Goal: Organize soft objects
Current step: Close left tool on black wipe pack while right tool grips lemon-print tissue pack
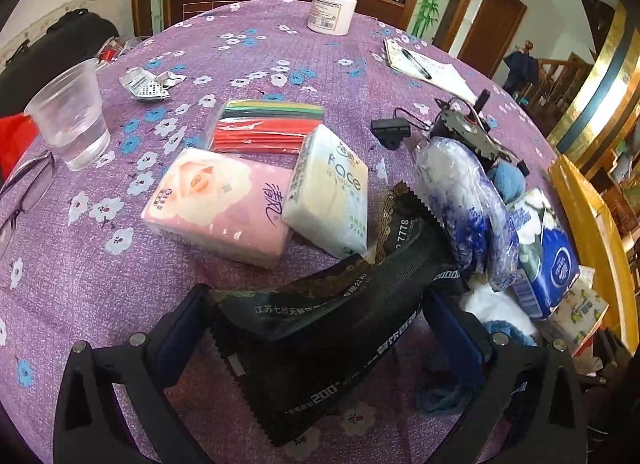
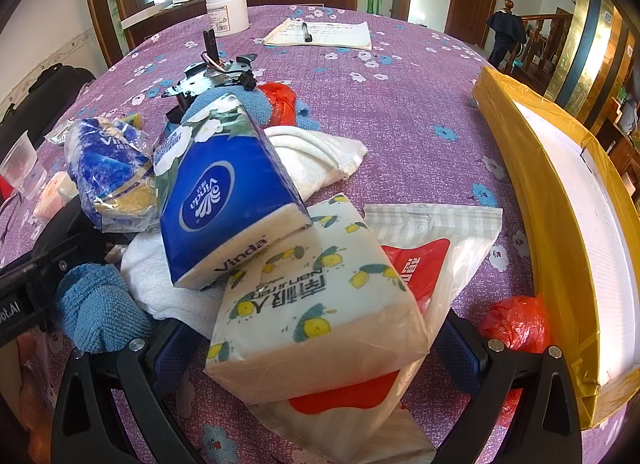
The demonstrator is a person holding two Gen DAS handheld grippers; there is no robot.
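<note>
1. The left gripper (image 1: 316, 328) has its jaws spread wide around a black foil packet (image 1: 320, 328); the packet lies flat on the purple flowered tablecloth (image 1: 100, 284) and I cannot tell whether the pads press it
2. Just past that packet sit a pink tissue pack (image 1: 216, 204) and a cream Face tissue pack (image 1: 328, 192), touching each other near the table's middle, with a bag of coloured sticks (image 1: 268, 124) behind them
3. A clear plastic cup (image 1: 70, 116) stands toward the left edge, glasses (image 1: 24, 188) beside it; bare cloth lies between cup and pink pack
4. The right gripper (image 2: 316, 348) is also spread, its fingers flanking a lemon-print tissue pack (image 2: 316, 296) that rests on a white-and-red pouch (image 2: 432, 264)
5. A blue Vinda pack (image 2: 224, 200) leans on the lemon pack, atop white towels (image 2: 316, 160) and a blue cloth (image 2: 96, 304)
6. A yellow-taped box (image 2: 560, 192) lines the right edge; open cloth stretches between it and the pile
</note>
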